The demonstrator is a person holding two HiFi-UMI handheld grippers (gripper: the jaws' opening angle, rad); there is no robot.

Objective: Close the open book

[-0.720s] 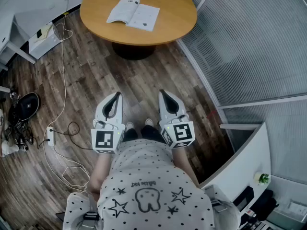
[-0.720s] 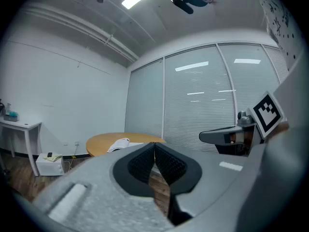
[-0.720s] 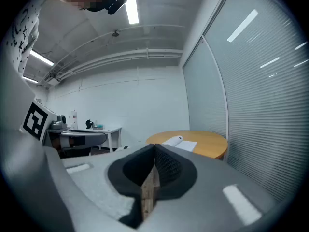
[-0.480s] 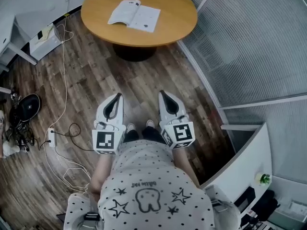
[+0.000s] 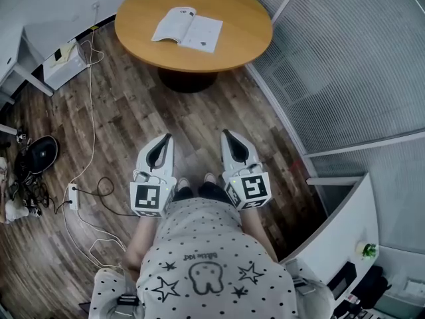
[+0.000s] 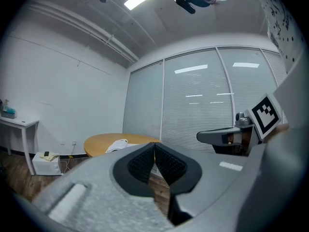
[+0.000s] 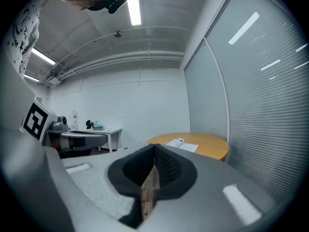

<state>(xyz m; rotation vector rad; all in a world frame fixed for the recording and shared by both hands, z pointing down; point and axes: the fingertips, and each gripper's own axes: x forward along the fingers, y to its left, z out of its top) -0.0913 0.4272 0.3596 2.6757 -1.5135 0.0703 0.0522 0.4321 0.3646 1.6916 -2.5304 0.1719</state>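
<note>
White shirt (image 5: pixel 212 258), black dots, stars, tooth drawing; left claw (image 5: pixel 165 138), right claw (image 5: pixel 226 133): pale grey, black ribbed pads (image 6: pixel 140 165).

White book (image 5: pixel 187 29), tan table (image 5: pixel 239 12), brown plank floor (image 5: pixel 133 118), white shirt (image 5: pixel 219 244) with black stars

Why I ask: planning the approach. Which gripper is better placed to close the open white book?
Probably left, marginally: left gripper and right gripper, both shut, sit equally far back, but the open white book lies slightly leftward on the round wooden table.

Book (image 5: pixel 187 29) on table (image 5: pixel 249 22), well ahead of left claw (image 5: pixel 164 138), right claw (image 5: pixel 227 134).
</note>
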